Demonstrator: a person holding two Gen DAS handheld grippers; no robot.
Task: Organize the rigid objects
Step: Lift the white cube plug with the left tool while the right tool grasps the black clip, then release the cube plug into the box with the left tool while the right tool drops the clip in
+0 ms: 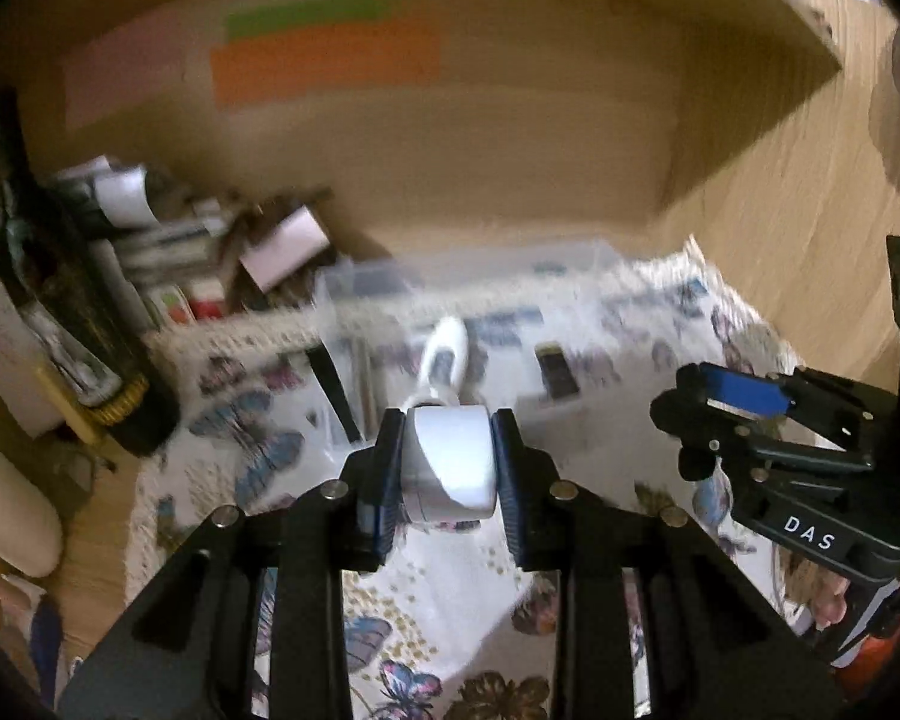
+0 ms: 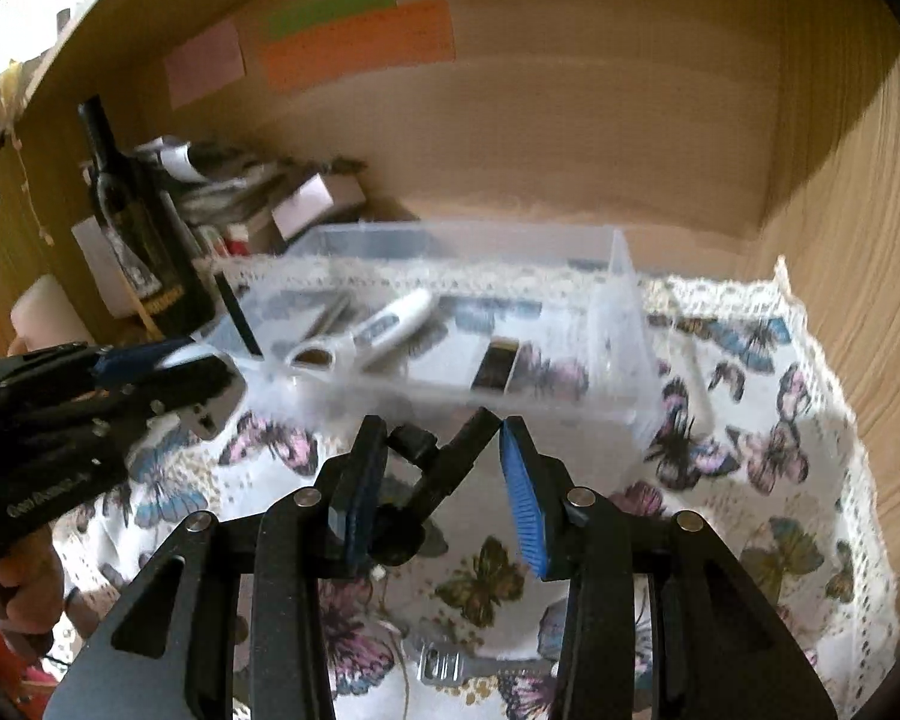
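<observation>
Clamped between the blue pads of the left hand-held gripper (image 1: 450,462) is a small white rounded plastic object (image 1: 450,459), held by its two sides with most of its body sticking forward past the pads. The right hand-held gripper (image 2: 441,483) is closed partway on a black angled piece (image 2: 438,462), which is caught slantwise, one end against the left pad, the other near the right pad's tip. Ahead of both, a clear plastic bin (image 2: 624,276) is seen on the butterfly-patterned cloth (image 2: 768,456), with a white thermometer (image 2: 390,318) and a small dark flat item (image 2: 497,367) already lying inside.

Slippage is judged the chief risk: the white object's curved, smooth sides could let it squirt out forward, and the black piece's skewed hold could let it pivot and drop short of the bin. Both views are blurred, so the contacts cannot be confirmed closely. The two grippers are close together, and a collision over the bin's near wall could be caused by converging paths.
</observation>
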